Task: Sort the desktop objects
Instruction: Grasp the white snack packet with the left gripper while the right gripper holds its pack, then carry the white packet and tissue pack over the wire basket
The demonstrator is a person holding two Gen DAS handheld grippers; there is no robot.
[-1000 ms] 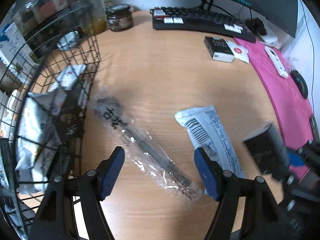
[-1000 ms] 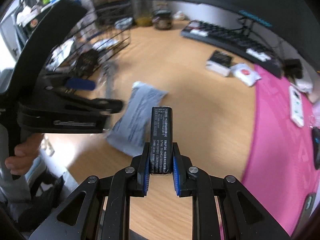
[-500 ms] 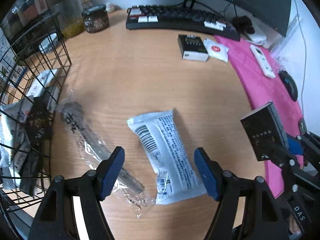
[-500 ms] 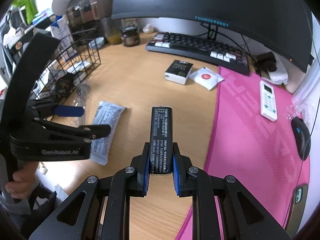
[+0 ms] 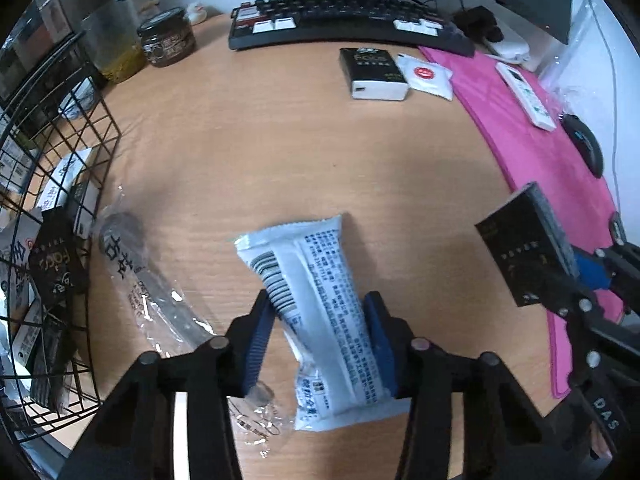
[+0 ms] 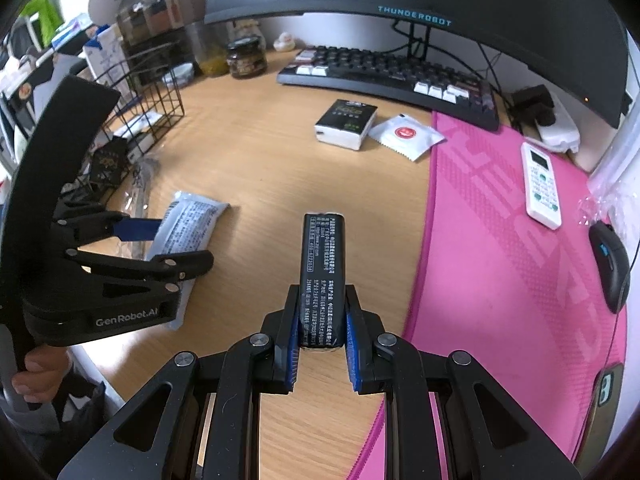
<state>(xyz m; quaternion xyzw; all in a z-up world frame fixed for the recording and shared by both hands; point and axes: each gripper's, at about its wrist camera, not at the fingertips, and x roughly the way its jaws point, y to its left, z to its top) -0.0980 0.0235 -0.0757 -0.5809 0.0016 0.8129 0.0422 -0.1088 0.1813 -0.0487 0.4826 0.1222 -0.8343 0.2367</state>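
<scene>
A white printed snack packet [image 5: 320,300] lies on the wooden desk, and my left gripper [image 5: 318,326] points down over it. Its jaws are closing, and both blue pads touch the packet's long edges and pinch its middle. The right wrist view shows the same packet [image 6: 188,220] between the left gripper's fingers [image 6: 136,229]. My right gripper [image 6: 322,320] is shut on a slim black pack [image 6: 323,268] with white print, held above the desk near the pink mat's edge. The black pack [image 5: 524,256] also shows at the right of the left wrist view.
A black wire basket [image 5: 100,152] with several packets stands at the left. A clear-wrapped spoon [image 5: 136,276] lies beside it. Farther back are a black-and-white box [image 5: 374,72], a white sachet [image 5: 426,74], a keyboard [image 5: 344,16] and a jar [image 5: 168,38]. A pink mat [image 6: 500,260] carries a remote [image 6: 542,184] and a mouse [image 6: 610,264].
My left gripper moved right, from the wrapped spoon to the white packet, and its jaws narrowed onto the packet. My right gripper swung right with the black pack still in it.
</scene>
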